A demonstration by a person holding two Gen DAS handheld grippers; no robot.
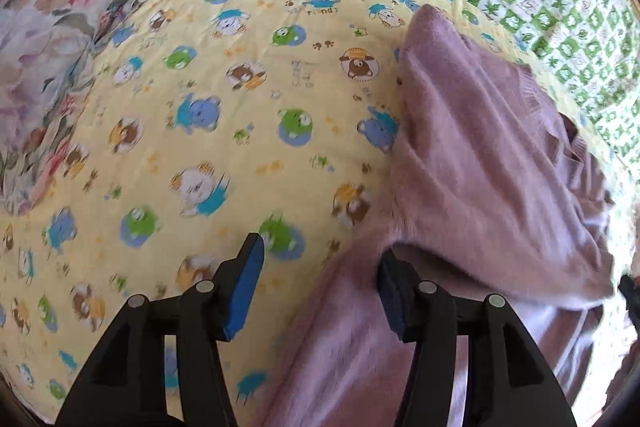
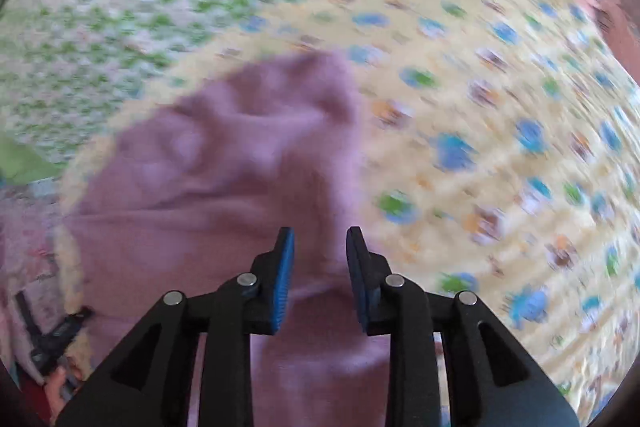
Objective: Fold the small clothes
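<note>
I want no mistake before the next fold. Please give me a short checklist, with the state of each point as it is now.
1. Left gripper free of cloth: ok, jaws open, nothing pinched.
2. Right gripper free of cloth: ok, jaws apart, sweater only behind them.
3. Sweater lies on the yellow quilt: ok.
4. Sweater flat and smooth: not ok, folds and a raised flap show.
5. Sweater's far edge visible: cannot tell, right view is blurred.
</note>
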